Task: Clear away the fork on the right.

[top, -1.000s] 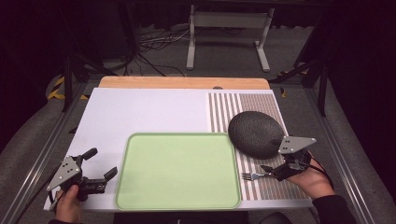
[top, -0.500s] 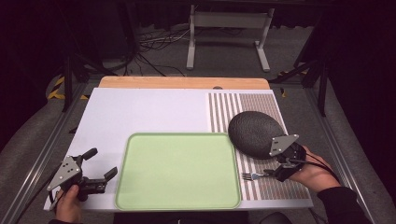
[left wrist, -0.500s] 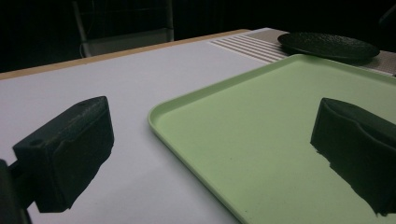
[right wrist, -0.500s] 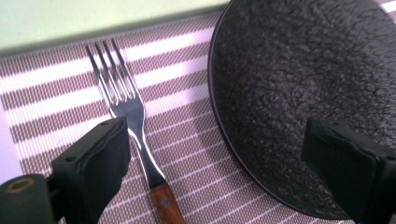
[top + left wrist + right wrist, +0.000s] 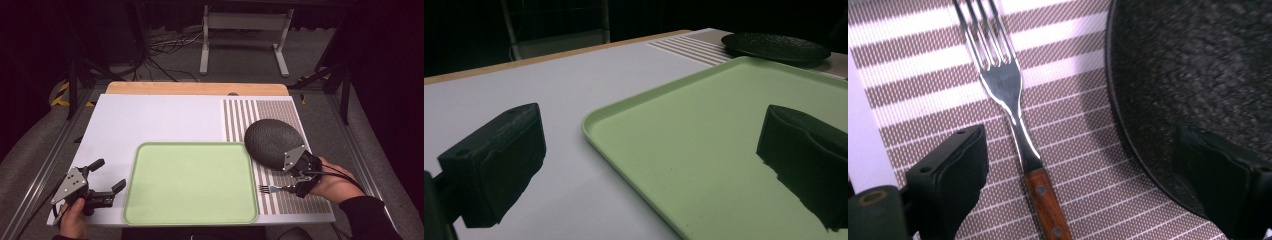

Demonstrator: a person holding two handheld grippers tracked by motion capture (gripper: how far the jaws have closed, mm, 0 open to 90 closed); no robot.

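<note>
- Since the earlier frames, the right gripper (image 5: 297,186) had slid in from the table's right edge and come down low over the fork (image 5: 274,188); the left gripper (image 5: 102,186) had stayed where it was, and the fork, plate and tray had not shifted.
- The fork (image 5: 1013,102) lay flat on the striped placemat (image 5: 267,112), its tines toward the green tray (image 5: 190,182) and its wooden handle toward the person's right hand (image 5: 334,182).
- In the right gripper view, the right gripper (image 5: 1088,170) had its fingers (image 5: 950,172) spread wide, one on each side of the fork's neck and handle, with neither touching the fork.
- One of those fingers sat over the rim of the dark plate (image 5: 1198,75), which lay just beside the fork on the same placemat.
- In the high view, the dark plate (image 5: 270,141) rested just off the tray's far right corner; the fork lay near the tray's right rim, apart from it.
- The tray sat on the white table (image 5: 160,117), near its front edge.
- The left gripper (image 5: 649,165), held low at the tray's left side, had its fingers (image 5: 499,160) spread and held nothing; one finger hung over the table, the other over the tray (image 5: 704,130).
</note>
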